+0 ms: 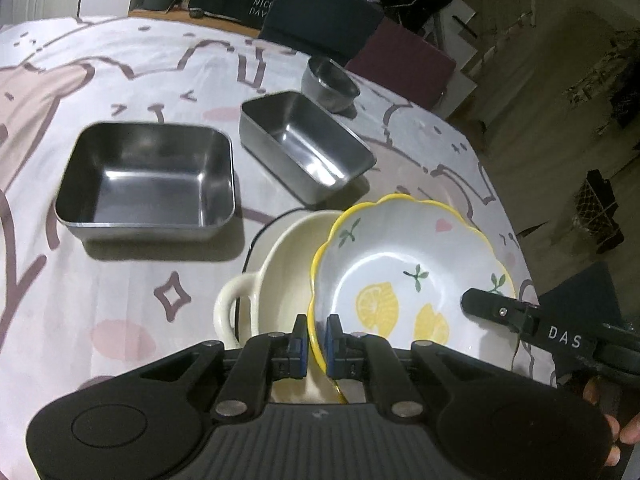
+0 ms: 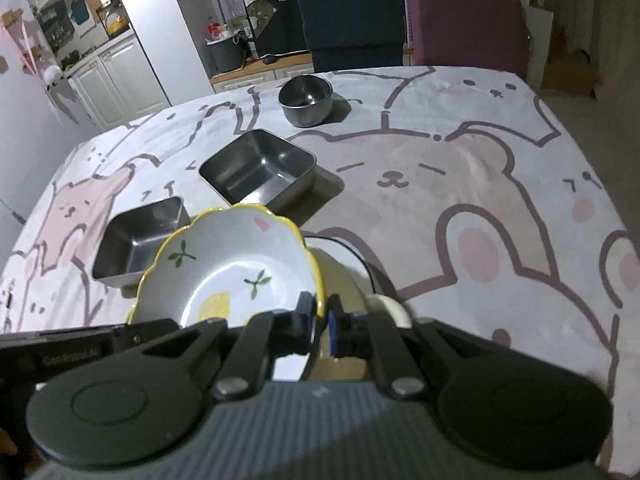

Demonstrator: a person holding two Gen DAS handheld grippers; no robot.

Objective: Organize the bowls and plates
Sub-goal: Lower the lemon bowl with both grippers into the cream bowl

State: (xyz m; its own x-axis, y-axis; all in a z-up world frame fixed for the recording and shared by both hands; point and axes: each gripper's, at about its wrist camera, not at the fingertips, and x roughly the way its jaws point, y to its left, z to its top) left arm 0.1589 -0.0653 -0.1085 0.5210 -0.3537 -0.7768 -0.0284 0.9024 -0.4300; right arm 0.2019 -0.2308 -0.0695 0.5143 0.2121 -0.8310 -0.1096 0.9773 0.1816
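Note:
A white lemon-print bowl (image 1: pixel 404 276) with a wavy yellow rim is held tilted over a cream dish with a handle (image 1: pixel 280 276). My left gripper (image 1: pixel 317 336) is shut on the lemon bowl's near rim. My right gripper (image 2: pixel 320 316) is shut on the opposite rim of the lemon bowl (image 2: pixel 232 264); its finger also shows in the left wrist view (image 1: pixel 492 306). The cream dish (image 2: pixel 348 280) sits on the table under the bowl, mostly hidden in the right wrist view.
Two square steel trays (image 1: pixel 148 180) (image 1: pixel 308 144) and a round steel bowl (image 1: pixel 330 86) stand farther back on the cartoon-print tablecloth (image 1: pixel 100 300). They also show in the right wrist view: trays (image 2: pixel 140 240) (image 2: pixel 260 168), bowl (image 2: pixel 306 100). Chairs stand beyond the table's far edge.

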